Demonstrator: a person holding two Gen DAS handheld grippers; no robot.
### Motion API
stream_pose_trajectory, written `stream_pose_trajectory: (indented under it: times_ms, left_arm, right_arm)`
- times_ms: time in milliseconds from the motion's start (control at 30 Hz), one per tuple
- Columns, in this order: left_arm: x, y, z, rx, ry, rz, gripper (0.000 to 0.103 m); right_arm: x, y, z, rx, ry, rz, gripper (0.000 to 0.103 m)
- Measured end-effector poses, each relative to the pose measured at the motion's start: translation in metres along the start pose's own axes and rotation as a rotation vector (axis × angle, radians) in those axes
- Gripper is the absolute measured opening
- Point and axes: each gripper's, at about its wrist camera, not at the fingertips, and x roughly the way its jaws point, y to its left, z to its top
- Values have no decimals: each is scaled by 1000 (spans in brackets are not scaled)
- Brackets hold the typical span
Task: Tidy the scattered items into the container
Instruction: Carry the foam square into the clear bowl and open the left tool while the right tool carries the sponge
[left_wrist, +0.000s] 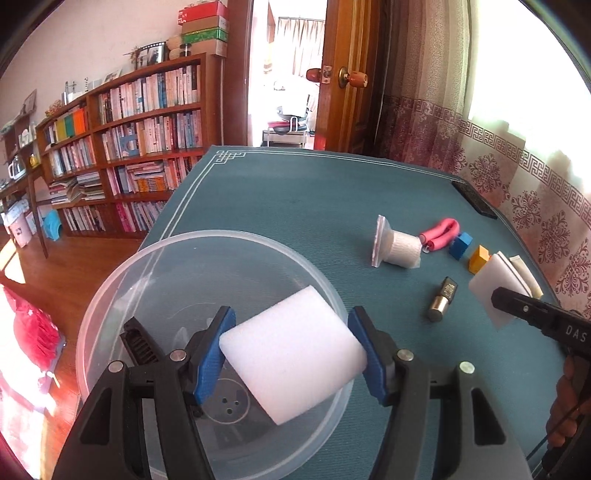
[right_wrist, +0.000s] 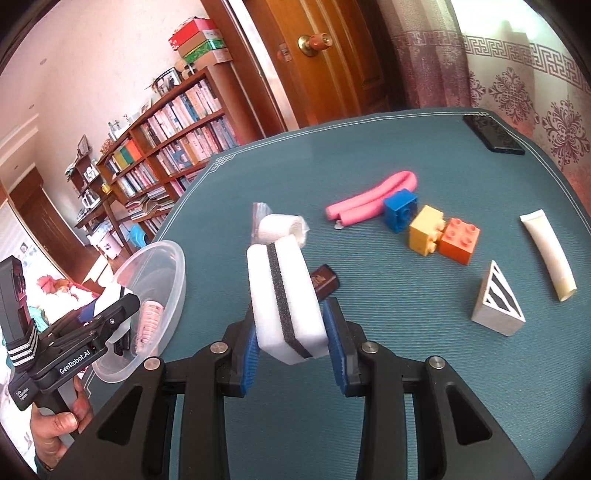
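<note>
Teal ribbed mat (right_wrist: 406, 350) on table; bookshelf (left_wrist: 122, 147) far left, patterned curtain (left_wrist: 517, 177) right.
Left gripper (left_wrist: 291, 354) pinches white foam block (left_wrist: 291, 354) over clear bowl (left_wrist: 110, 295); right gripper (right_wrist: 291, 332) pinches black-striped sponge (right_wrist: 284, 295) above mat. Readable: "GenRobot.AI", "DAS". Only right view shows striped wedge (right_wrist: 498, 302), cream tube (right_wrist: 550, 254).

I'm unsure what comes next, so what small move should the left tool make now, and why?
Probably open the left tool to drop the white foam block: it is gripped directly above the clear bowl, so it should land inside.
</note>
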Motion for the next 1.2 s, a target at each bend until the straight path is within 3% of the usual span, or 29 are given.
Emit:
stream_pose_trajectory:
  times_ms: [233, 667, 800, 1200]
  left_arm:
    - [-3, 29, -7, -15, -7, 66, 69]
    - [-9, 70, -17, -64, 0, 118, 71]
    - [-10, 74, -19, -68, 0, 117, 80]
    - [-13, 88, -20, -100, 0, 115, 82]
  right_arm:
    - [19, 46, -3, -65, 32, 54, 36]
    - [51, 121, -4, -176, 72, 125, 36]
    - [58, 132, -4, -192, 74, 122, 37]
    - [75, 144, -3, -202, 89, 110, 38]
